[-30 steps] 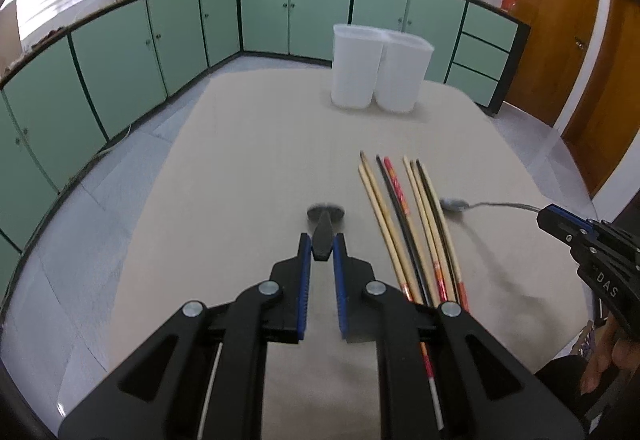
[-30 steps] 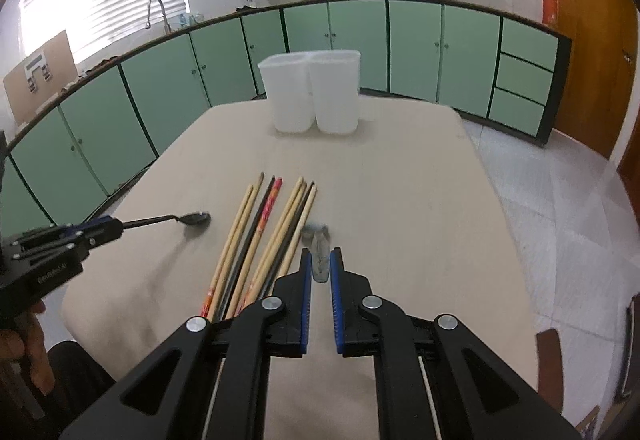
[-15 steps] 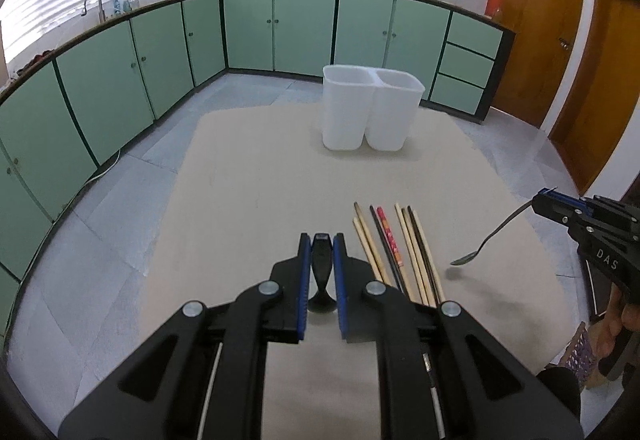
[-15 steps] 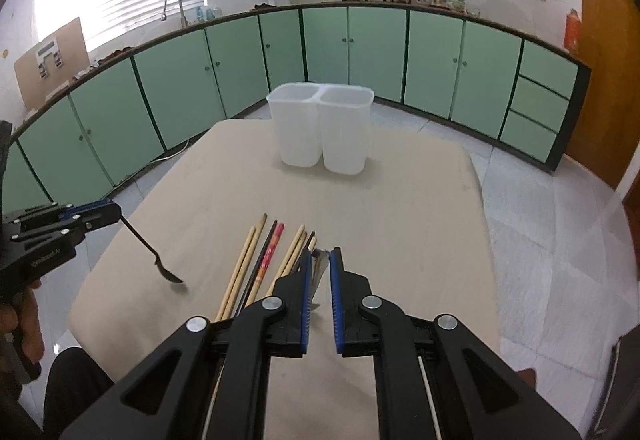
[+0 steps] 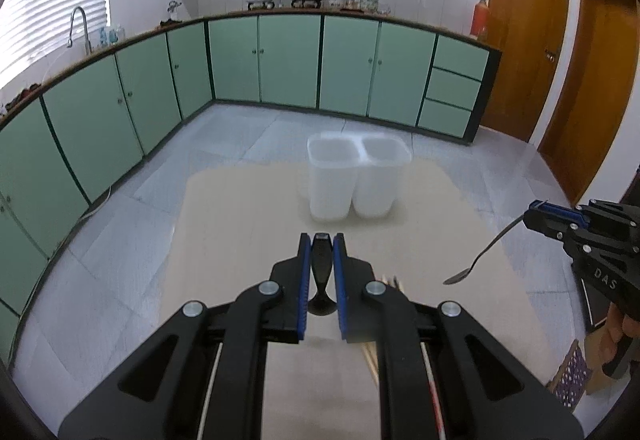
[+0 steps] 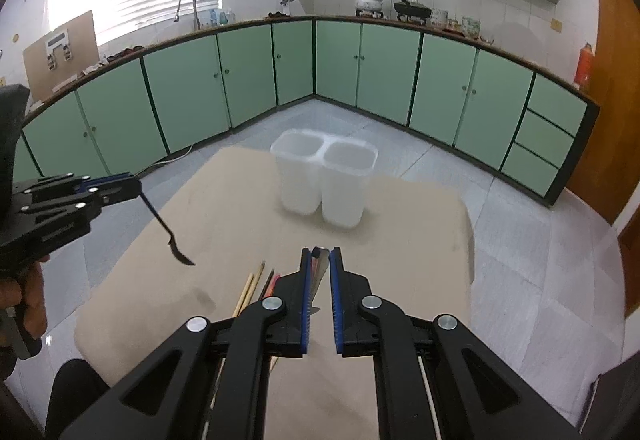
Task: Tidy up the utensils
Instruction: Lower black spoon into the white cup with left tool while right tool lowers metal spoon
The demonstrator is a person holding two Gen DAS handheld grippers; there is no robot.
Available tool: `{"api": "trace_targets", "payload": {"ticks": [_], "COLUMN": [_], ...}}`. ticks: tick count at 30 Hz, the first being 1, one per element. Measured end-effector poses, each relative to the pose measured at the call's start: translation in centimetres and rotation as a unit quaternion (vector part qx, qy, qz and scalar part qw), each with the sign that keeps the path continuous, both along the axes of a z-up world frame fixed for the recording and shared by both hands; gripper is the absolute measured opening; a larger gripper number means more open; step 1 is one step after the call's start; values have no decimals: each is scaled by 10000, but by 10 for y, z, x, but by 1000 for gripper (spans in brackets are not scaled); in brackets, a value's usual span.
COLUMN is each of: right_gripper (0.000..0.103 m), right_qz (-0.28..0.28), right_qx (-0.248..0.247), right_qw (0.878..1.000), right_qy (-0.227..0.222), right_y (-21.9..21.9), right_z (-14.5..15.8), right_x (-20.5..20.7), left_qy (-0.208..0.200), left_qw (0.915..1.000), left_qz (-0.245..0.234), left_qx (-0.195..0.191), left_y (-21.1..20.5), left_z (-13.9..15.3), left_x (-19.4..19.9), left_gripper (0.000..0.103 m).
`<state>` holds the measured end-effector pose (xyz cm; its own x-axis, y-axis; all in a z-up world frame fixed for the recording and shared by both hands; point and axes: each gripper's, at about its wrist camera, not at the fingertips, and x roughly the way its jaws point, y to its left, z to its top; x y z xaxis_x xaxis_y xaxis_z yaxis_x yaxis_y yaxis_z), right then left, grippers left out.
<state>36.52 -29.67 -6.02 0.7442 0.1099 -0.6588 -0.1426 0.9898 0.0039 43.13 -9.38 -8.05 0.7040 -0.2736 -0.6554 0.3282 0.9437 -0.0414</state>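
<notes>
My left gripper point(image 5: 321, 240) is shut on a black spoon point(image 5: 321, 272) by its handle, held high above the beige table point(image 5: 240, 232); it also shows in the right wrist view point(image 6: 168, 232), hanging bowl down. My right gripper point(image 6: 320, 254) is shut on a silver spoon point(image 6: 319, 272), which shows in the left wrist view point(image 5: 480, 256), bowl down. Two joined white bins point(image 5: 356, 175) stand at the table's far end, ahead of both grippers point(image 6: 324, 179). Several chopsticks point(image 6: 252, 286) lie on the table below, mostly hidden by the grippers.
Green cabinets point(image 5: 280, 63) line the walls, with pots on the counter. Wooden doors point(image 5: 560, 79) are at right. Grey tiled floor surrounds the table. A patterned item point(image 5: 572, 380) lies at the lower right.
Both grippers have lifted their spoons off the table and risen high; the spoons now hang bowl down. The bins appear lower and more from above.
</notes>
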Motion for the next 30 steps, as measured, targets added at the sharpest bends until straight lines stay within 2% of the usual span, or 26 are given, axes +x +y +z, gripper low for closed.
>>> {"api": "trace_targets", "payload": {"ticks": [3, 10, 17, 21, 24, 26, 30], "right_gripper": [9, 9, 9, 9, 9, 9, 9], "right_qz": [-15, -107, -283, -373, -402, -392, -347], "right_qx": [39, 47, 54, 128, 146, 165, 169], "right_qw": [10000, 9998, 9993, 9992, 9990, 9988, 9981], "right_qy": [-13, -142, -225, -99, 125, 242, 488], "right_y": [-3, -10, -20, -27, -30, -32, -36], "right_z": [15, 51, 60, 40, 12, -4, -29], "right_x": [16, 66, 129, 165, 185, 191, 194], "left_qy": [20, -147, -363, -354, -173, 4, 126], "left_qw": [9999, 9998, 9992, 9991, 9998, 10000, 9999], "left_qz": [3, -16, 20, 51, 62, 54, 96], "left_qx": [-128, -113, -192, -208, -106, -52, -26], "left_y": [-7, -31, -57, -73, -81, -84, -81], "left_z": [13, 45, 69, 55, 28, 6, -16], "left_x": [22, 69, 120, 152, 170, 176, 178], "left_gripper": [10, 10, 10, 10, 10, 10, 12]}}
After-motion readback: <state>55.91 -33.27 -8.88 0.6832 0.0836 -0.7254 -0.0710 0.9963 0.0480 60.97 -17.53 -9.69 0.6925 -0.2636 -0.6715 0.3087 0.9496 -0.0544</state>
